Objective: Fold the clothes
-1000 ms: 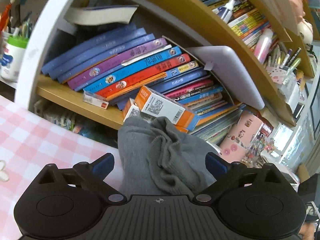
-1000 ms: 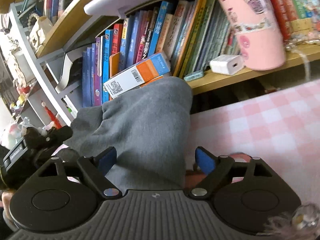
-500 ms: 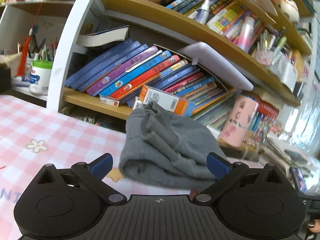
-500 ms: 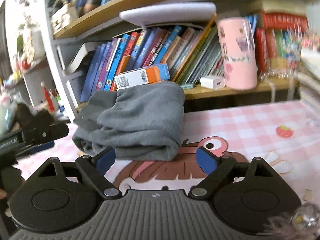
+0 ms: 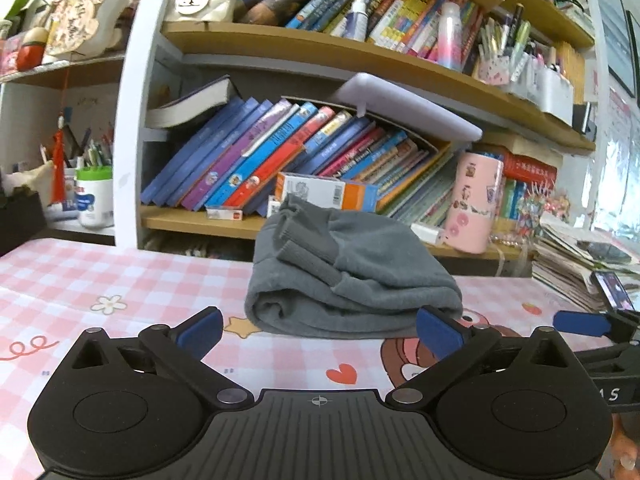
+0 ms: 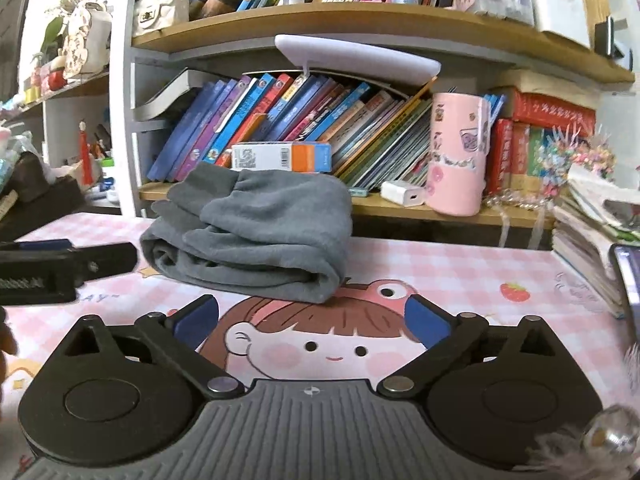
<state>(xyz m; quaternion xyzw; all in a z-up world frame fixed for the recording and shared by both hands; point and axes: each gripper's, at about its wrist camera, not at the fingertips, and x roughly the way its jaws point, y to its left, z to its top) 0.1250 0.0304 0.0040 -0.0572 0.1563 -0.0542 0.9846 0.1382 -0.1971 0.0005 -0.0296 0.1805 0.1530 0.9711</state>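
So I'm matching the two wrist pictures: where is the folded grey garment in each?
Left wrist: the grey garment lies at picture centre on the pink checked table, just beyond the open left gripper.
Right wrist: the garment sits left of centre, beyond the open right gripper.
Shared landmark: the pink cup on the shelf, right of the garment.
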